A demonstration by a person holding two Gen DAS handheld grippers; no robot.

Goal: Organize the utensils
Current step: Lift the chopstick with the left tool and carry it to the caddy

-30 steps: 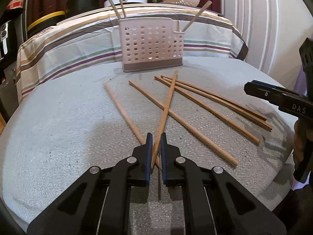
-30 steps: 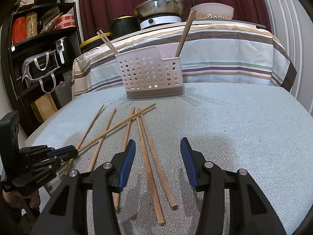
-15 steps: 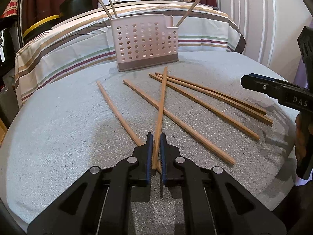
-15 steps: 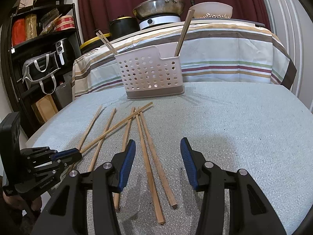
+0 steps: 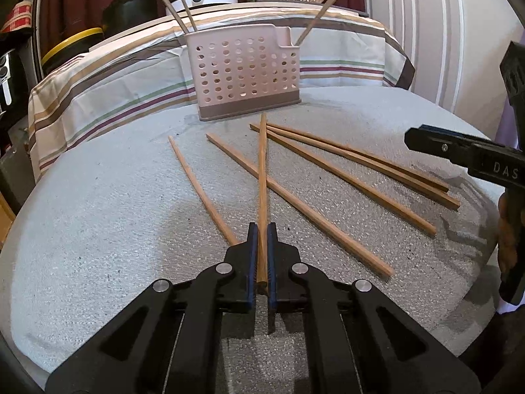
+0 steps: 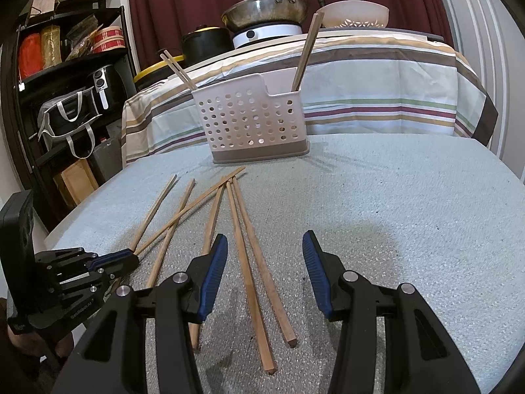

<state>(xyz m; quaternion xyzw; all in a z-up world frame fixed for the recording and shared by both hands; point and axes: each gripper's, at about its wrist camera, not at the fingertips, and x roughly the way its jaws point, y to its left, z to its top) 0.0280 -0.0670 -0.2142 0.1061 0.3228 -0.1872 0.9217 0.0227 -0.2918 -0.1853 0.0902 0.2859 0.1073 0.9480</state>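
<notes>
Left gripper was clamped on one chopstick, tip near the holder, right gripper gaped idle w/ nothing held, so best bet: lift clear of the loose chopsticks, tilt upright, drop in.

Even, soft indoor light, bright enough throughout. Faint blurry shadows fall on the bench just ahead of and beneath the jaws. Focus is sharp at centre; fisheye bending curves the bench edge, and black vignette closes the corners. No glare, no motion blur.
</notes>
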